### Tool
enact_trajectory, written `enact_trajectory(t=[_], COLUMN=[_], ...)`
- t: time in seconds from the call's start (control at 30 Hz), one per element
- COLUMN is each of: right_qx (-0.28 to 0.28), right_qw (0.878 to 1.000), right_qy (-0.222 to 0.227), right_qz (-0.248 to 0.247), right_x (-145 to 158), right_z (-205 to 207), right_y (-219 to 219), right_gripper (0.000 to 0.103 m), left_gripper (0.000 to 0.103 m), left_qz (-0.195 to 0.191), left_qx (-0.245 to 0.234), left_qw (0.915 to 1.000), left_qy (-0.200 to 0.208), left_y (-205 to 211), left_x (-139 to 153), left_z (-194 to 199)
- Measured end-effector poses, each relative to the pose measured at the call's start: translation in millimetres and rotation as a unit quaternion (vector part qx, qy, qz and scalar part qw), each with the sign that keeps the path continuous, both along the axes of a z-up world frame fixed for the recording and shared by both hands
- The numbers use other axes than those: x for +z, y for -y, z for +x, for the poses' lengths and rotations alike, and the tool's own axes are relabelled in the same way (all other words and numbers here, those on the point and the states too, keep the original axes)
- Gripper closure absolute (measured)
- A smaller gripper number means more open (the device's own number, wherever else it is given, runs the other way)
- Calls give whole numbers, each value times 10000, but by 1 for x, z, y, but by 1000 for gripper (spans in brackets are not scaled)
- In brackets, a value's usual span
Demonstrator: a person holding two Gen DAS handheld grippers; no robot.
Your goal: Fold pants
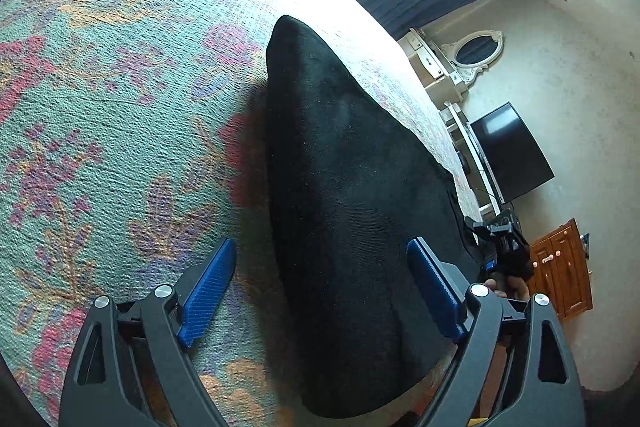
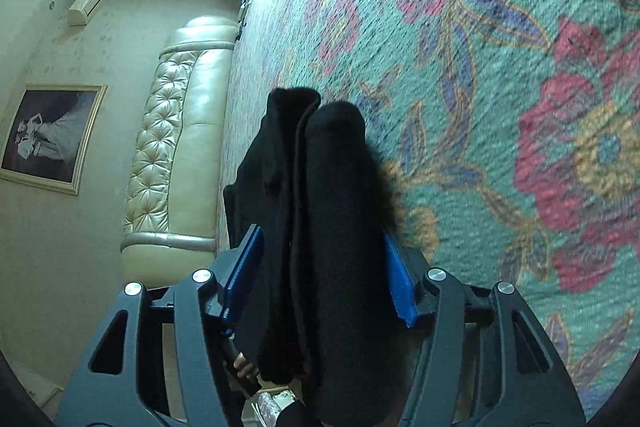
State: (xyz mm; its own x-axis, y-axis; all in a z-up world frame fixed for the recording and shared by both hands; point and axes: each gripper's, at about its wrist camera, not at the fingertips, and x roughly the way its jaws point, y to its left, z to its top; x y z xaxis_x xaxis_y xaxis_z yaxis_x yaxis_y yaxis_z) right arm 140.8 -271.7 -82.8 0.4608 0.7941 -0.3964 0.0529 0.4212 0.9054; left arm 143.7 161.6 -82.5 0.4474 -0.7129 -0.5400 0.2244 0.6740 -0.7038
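Observation:
The black pants (image 1: 344,187) lie folded into a long strip on the flowered bedspread (image 1: 120,107). My left gripper (image 1: 320,243) is open wide just above their near end. Its left pad (image 1: 208,291) hangs over bare bedspread and its right pad (image 1: 436,287) over the cloth, neither pressing. In the right wrist view the pants (image 2: 336,227) form a thick doubled bundle standing between the jaws of my right gripper (image 2: 320,229). The cloth fills the gap and brushes the blue pads (image 2: 400,283) without being squeezed. The right gripper (image 1: 502,247) also shows at the bed's edge.
The bedspread (image 2: 500,87) stretches far beyond the pants. A padded cream headboard (image 2: 180,131) and a framed picture (image 2: 48,139) are off the bed's side. A dark screen (image 1: 512,151), a wooden cabinet (image 1: 560,267) and an oval mirror (image 1: 478,49) stand by the wall.

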Motion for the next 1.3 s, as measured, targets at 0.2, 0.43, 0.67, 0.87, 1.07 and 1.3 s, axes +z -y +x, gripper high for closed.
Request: enact_trajectory(t=[0.2,0.43,0.67,0.87,1.07,1.3], right_qx=[376,525,468,402,470,462], right_qw=[9993,9986,9988,9988,9983,9980], right_qy=[4,13,8,19,86,124], right_qz=[89,-7,106,278,336,406], right_x=[-1,-1,-8,-5,-11,-18], right_z=[-27,-40,-43,-49,-52,-54], right_y=[-9,-19,-14,-13,-9,-3], right_gripper=[43,67,67,57,57,57], left_gripper=[17,17,17,17,17,17], left_qz=[-832,-692,-951,-1366,-746,-972], left_qx=[-309,-472,-510,-447,-807,-600], left_qw=[9954,9958,9931,9875,9927,9916], left_qy=[-366,-358,-453,-647,-496,-604], left_y=[-7,-2,-4,-15,4,3], left_x=[-4,-1,0,-3,2,1], left_z=[-7,-10,-10,-11,-10,-1])
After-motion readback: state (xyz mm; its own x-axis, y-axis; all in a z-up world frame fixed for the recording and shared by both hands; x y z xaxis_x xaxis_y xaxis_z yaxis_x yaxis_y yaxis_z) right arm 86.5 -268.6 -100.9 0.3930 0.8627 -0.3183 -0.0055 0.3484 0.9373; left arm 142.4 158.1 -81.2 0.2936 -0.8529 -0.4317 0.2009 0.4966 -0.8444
